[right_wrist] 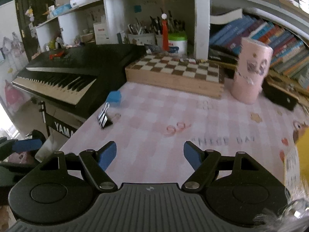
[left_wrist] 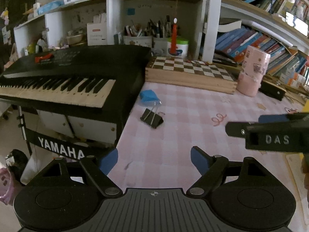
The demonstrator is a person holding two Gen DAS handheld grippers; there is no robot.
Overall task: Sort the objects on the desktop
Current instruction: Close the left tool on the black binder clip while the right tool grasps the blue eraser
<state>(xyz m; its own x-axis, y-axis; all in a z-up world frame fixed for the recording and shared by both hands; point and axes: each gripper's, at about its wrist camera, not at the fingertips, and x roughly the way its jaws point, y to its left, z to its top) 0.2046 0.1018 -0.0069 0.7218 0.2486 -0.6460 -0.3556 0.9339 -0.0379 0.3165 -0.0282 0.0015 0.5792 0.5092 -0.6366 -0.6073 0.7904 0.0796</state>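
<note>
**Both claws open above the tabletop, binder clip ahead near the left edge**

The left gripper (left_wrist: pixel 154 159) hangs over the pink checked tabletop (left_wrist: pixel 193 104) with its blue-padded jaws spread and nothing between them. The right gripper (right_wrist: pixel 150 154) stands the same way, jaws apart and empty; in the left wrist view it also shows from the side at the right margin.

The black binder clip (left_wrist: pixel 151 118) lies ahead of both claws, well apart from their fingertips, close to the tabletop's left edge beside the black keyboard (left_wrist: pixel 77 73). From the left gripper it sits almost straight ahead; from the right gripper it lies ahead and to the left (right_wrist: pixel 104 118). Its silver wire handles are raised, and it rests on the cloth as a dark wedge. Just behind it, nearer the keyboard, sits a small blue object (left_wrist: pixel 148 95), which may touch the handles' tips; blur hides the contact.

Toward the far edge stand a wooden chessboard box (left_wrist: pixel 190 71) and a pink cylindrical container (left_wrist: pixel 252 70). A yellow item (right_wrist: pixel 298 160) at the right edge is cut off and blurred, so its kind cannot be told.
</note>
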